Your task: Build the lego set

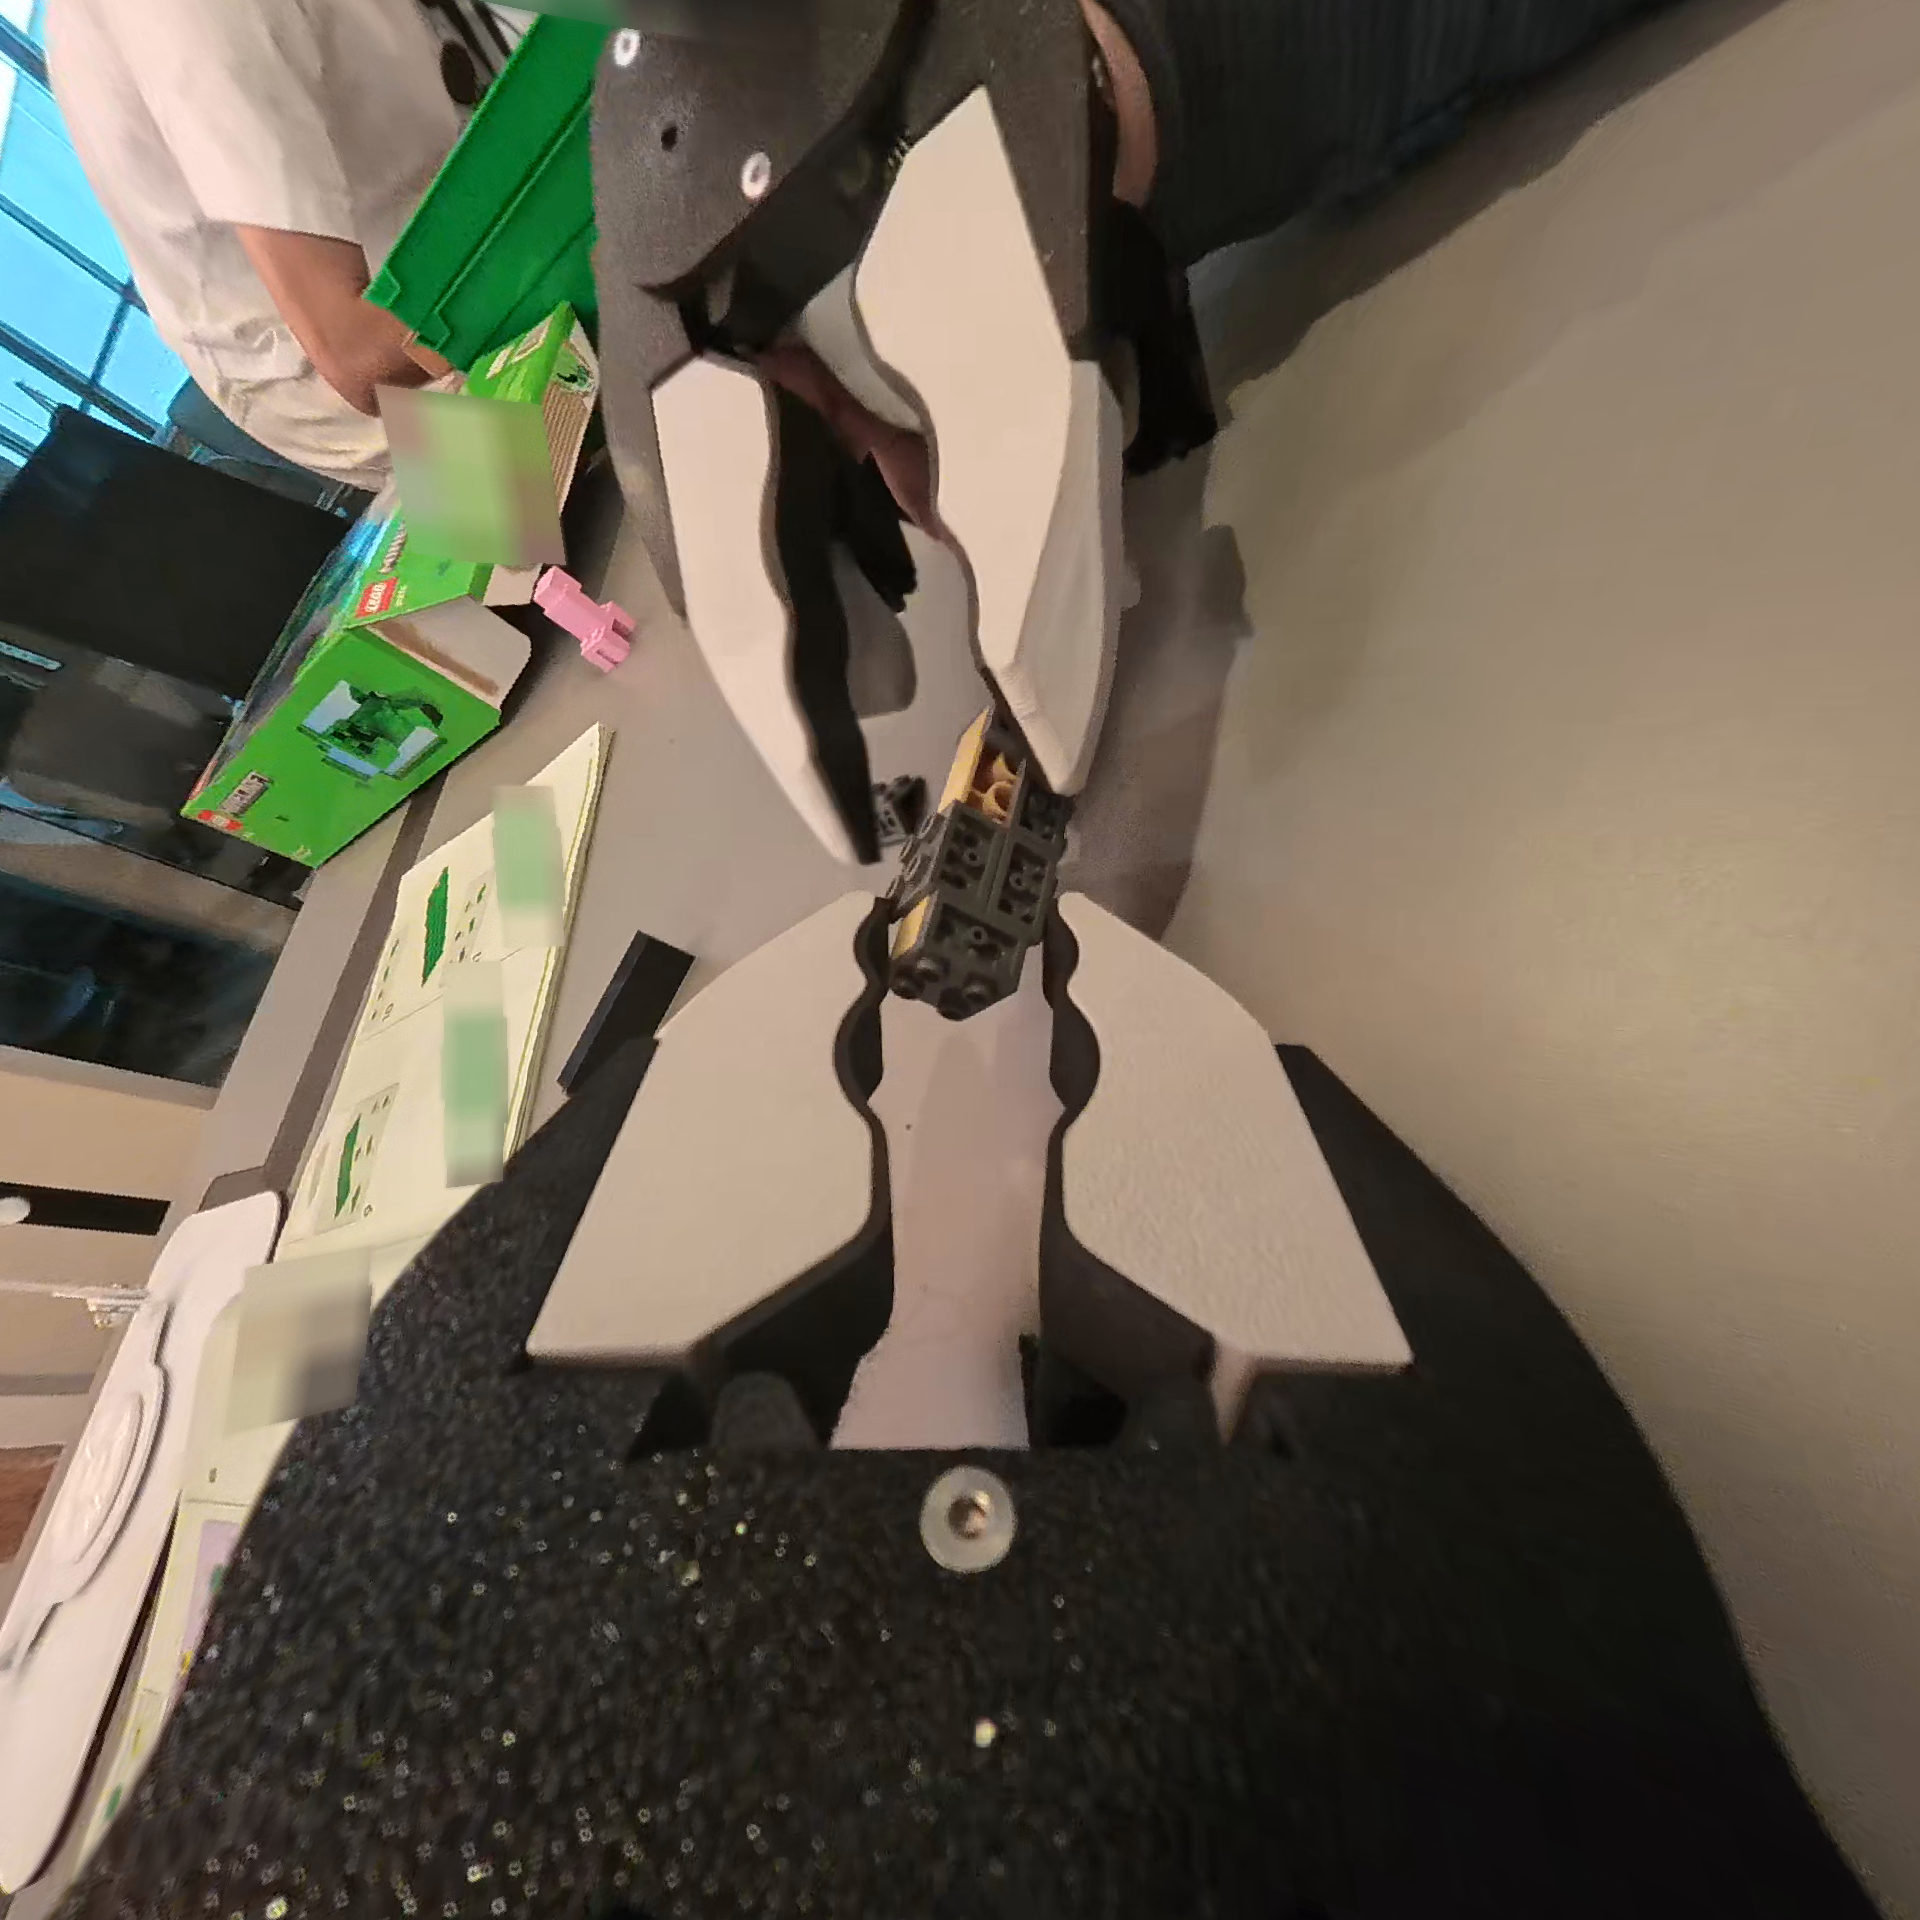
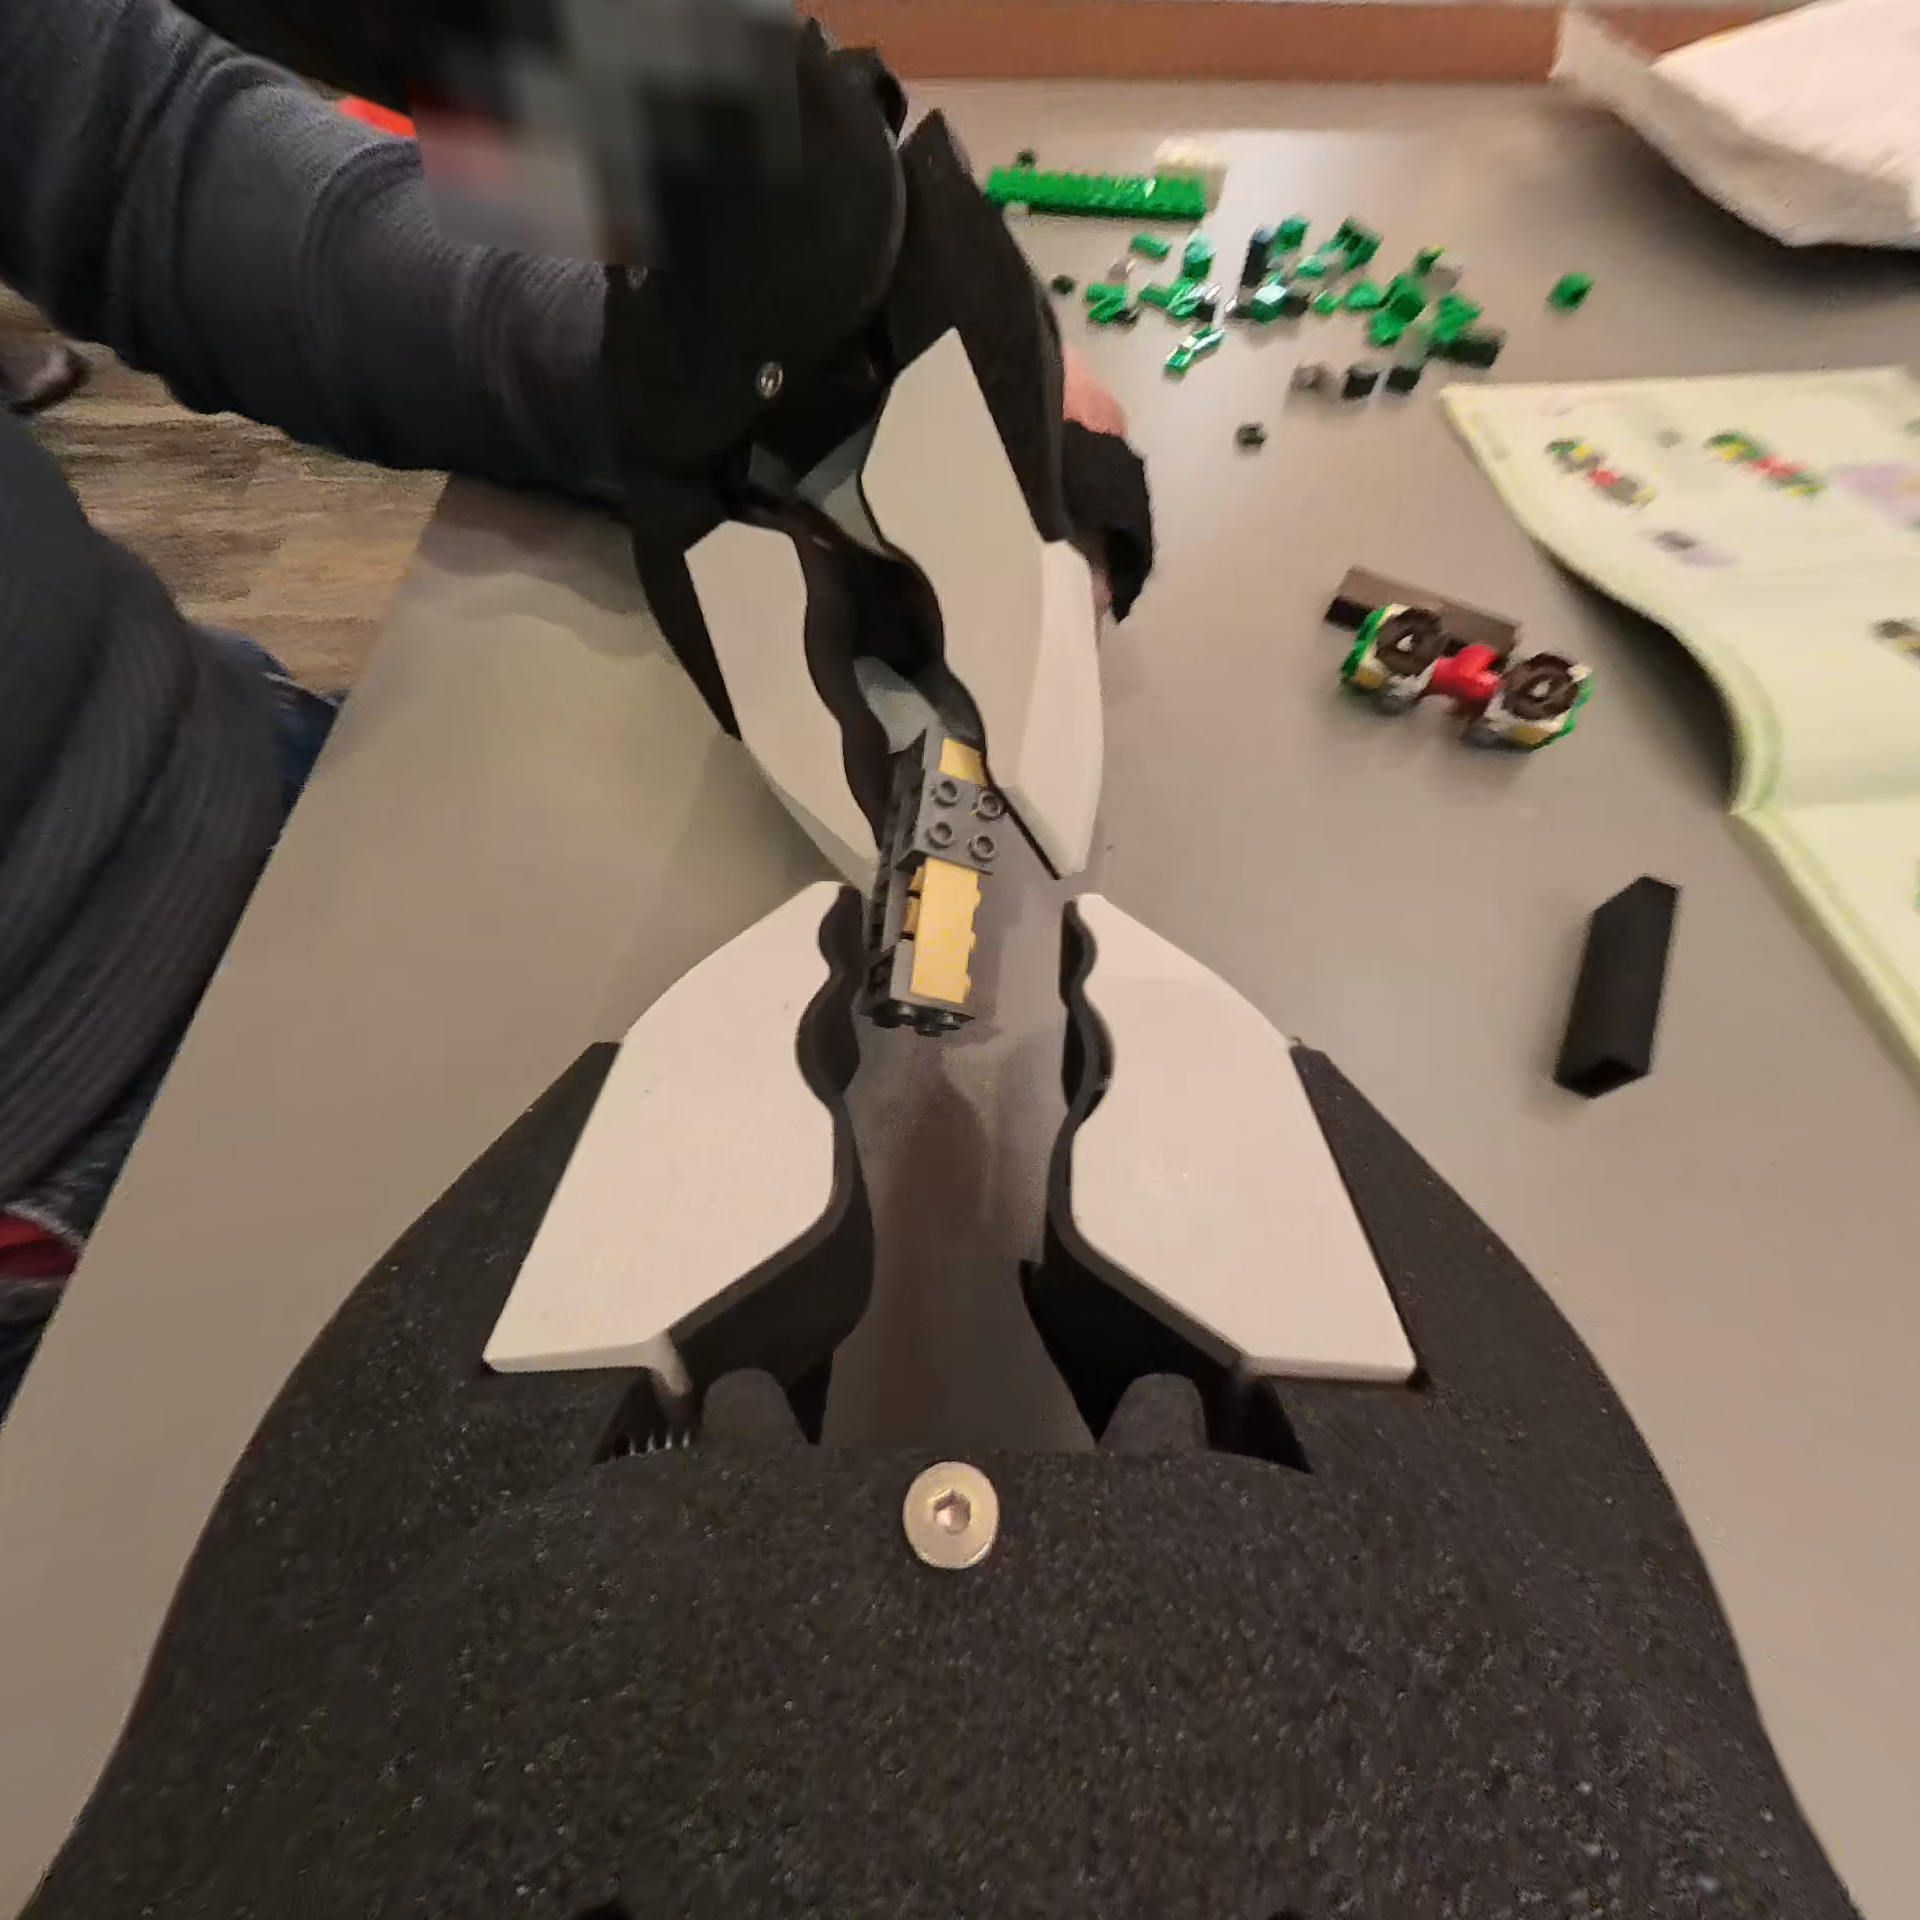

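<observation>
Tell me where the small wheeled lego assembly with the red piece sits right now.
In the right wrist view, the wheeled assembly rests on the grey table, right of the claws, just left of the open instruction booklet and below the scattered green bricks.

My left gripper [image 1: 961,935] fills the lower half of the left wrist frame, fingers narrowed and clamped on a small grey-and-tan brick assembly [image 1: 971,914] at the tips. My right gripper [image 1: 956,821] comes in from the top centre of that frame, tips pointing down to meet the left's, its fingers spread a little wider, and I cannot tell whether they grip. In the right wrist frame a dark ribbed sleeve [image 2: 260,270] crosses the upper left.
</observation>
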Demonstrator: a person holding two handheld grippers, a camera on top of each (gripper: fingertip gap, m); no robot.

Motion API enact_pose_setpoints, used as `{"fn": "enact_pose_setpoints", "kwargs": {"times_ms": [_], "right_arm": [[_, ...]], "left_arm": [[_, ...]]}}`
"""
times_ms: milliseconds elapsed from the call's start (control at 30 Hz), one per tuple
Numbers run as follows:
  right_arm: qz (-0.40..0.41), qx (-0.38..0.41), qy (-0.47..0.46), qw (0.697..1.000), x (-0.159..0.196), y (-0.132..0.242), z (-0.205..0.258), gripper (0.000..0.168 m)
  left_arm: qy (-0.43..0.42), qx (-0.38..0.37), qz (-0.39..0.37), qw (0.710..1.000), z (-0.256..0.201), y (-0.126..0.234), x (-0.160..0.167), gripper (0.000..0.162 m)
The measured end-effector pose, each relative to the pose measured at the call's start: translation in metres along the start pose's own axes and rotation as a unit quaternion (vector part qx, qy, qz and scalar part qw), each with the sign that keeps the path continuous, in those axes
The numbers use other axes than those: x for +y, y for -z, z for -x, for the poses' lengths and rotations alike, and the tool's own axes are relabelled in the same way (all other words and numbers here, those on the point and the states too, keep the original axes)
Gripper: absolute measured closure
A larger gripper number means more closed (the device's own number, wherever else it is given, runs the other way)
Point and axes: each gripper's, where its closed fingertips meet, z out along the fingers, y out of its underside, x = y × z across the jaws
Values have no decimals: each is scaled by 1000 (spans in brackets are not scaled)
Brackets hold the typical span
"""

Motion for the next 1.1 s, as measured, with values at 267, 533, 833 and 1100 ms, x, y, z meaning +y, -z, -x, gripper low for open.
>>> {"fn": "enact_pose_setpoints", "kwargs": {"times_ms": [267, 533, 833, 1100], "right_arm": [[5, 3, 6, 1000, 1, 0, 1, 152], [-38, 88, 158, 983, -15, 1, -2, 152], [-31, 98, 182, 978, -14, -1, -2, 152], [-22, 101, 186, 977, -11, -1, -3, 152]], "left_arm": [[39, -8, -13, 999, 8, 3, -3, 127], [118, 14, -70, 990, 17, 15, -14, 125], [110, 6, -73, 991, 17, 15, -15, 123], [135, 8, -104, 985, 22, 20, -22, 118]]}}
